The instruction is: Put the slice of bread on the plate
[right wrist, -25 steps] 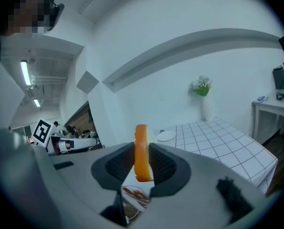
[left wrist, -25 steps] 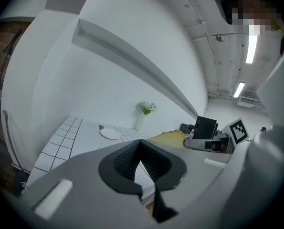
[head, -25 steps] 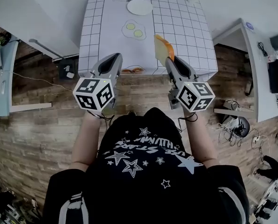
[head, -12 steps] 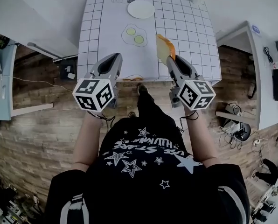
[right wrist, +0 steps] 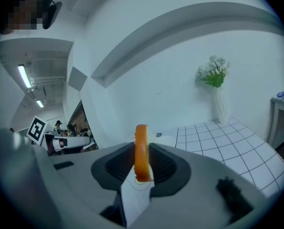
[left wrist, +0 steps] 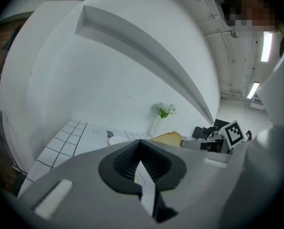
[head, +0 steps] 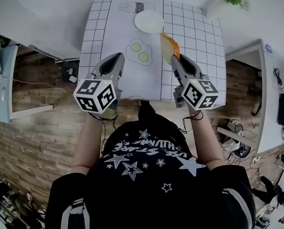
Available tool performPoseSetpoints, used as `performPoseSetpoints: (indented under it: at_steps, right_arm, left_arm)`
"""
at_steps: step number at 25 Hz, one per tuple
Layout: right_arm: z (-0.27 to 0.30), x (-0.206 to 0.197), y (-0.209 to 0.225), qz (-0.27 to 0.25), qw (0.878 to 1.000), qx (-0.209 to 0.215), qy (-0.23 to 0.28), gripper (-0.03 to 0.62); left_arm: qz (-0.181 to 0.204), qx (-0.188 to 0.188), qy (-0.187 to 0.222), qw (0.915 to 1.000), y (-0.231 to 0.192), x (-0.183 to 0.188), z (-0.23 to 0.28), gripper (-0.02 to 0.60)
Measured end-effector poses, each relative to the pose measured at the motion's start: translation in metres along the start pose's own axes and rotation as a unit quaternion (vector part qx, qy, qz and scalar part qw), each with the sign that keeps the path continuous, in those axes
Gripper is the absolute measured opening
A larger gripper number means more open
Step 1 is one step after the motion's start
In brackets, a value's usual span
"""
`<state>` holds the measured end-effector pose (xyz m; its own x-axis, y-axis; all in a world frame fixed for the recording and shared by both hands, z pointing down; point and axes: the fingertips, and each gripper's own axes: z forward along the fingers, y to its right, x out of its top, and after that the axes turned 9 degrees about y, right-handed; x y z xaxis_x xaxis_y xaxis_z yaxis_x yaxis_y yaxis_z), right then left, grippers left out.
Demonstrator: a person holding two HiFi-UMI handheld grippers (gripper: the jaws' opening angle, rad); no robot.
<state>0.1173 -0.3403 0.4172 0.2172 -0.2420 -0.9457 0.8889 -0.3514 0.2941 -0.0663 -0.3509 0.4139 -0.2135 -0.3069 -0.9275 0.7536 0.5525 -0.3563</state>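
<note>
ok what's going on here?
A person holds a two-jaw gripper in each hand over a white gridded table. The right gripper is shut on the slice of bread, held on edge in the air, nearer the person than the plate and slightly to its right. The plate sits empty at the table's far end. The left gripper is shut with nothing in it, over the table's near side. The bread is not yet on the plate.
</note>
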Motion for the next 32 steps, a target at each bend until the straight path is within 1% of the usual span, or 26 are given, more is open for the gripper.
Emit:
performPoseSetpoints:
  at_steps: [3,8,13,17,21,25,28,30,32]
  right_arm:
    - [0.020,0.006,0.011,-0.006,1.000,0.007,-0.004,0.097]
    - [0.051,0.014,0.032,-0.041,0.999,0.017,-0.020,0.097]
    - [0.085,0.019,0.048,-0.057,0.997,0.034,-0.039,0.097]
    - [0.114,0.020,0.054,-0.099,0.992,0.055,-0.059,0.097]
    - [0.142,0.019,0.061,-0.124,0.987,0.070,-0.080,0.097]
    - [0.166,0.010,0.066,-0.185,0.974,0.083,-0.103,0.097]
    - [0.181,0.000,0.066,-0.231,0.962,0.100,-0.102,0.097]
    - [0.188,-0.002,0.060,-0.270,0.951,0.115,-0.092,0.097]
    - [0.194,-0.003,0.051,-0.321,0.934,0.128,-0.087,0.095]
  left_arm:
    - [-0.002,0.012,0.003,0.9999,-0.010,0.007,0.014,0.009]
    - [0.000,0.024,0.008,0.9997,-0.022,0.018,0.037,0.009]
    - [0.003,0.039,0.011,0.9992,-0.038,0.029,0.057,0.009]
    - [0.006,0.045,0.013,0.9989,-0.047,0.037,0.071,0.009]
    - [0.004,0.047,0.003,0.9989,-0.053,0.034,0.083,0.009]
    - [0.003,0.051,-0.002,0.9987,-0.058,0.033,0.091,0.009]
    - [0.003,0.054,-0.007,0.9985,-0.060,0.031,0.095,0.009]
    - [0.003,0.055,-0.010,0.9984,-0.061,0.029,0.097,0.009]
    - [0.002,0.058,-0.012,0.9982,-0.064,0.027,0.097,0.009]
